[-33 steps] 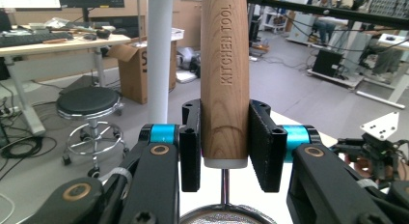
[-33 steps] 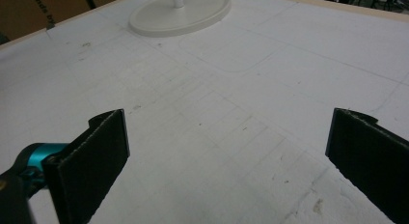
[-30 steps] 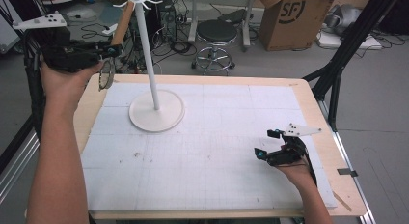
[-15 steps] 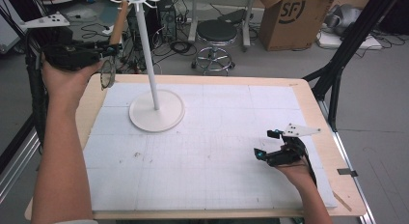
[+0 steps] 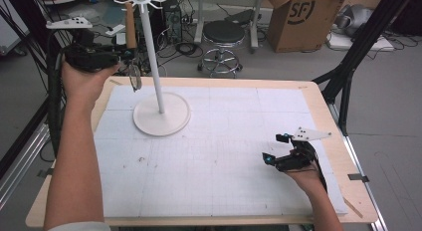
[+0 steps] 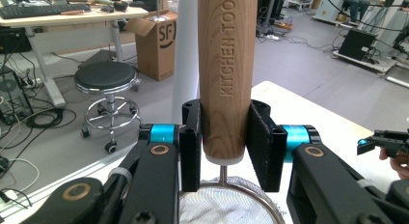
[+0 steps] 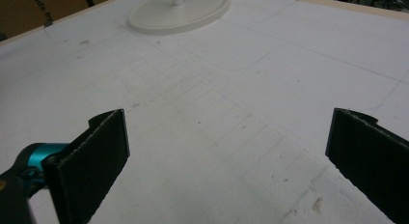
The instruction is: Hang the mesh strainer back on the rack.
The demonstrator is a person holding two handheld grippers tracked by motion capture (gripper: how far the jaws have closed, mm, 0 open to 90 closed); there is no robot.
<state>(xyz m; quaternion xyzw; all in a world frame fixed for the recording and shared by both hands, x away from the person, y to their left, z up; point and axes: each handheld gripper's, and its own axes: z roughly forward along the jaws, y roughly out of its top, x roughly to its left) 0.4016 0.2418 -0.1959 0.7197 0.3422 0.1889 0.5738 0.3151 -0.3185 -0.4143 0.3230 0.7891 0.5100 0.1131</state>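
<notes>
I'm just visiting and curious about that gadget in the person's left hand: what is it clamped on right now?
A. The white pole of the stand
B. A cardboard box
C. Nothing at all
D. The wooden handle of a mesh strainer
D: in the left gripper view, the left gripper has both black pads pressed against the strainer's wooden handle, with the wire mesh bowl just below; the white stand is behind it.
</notes>
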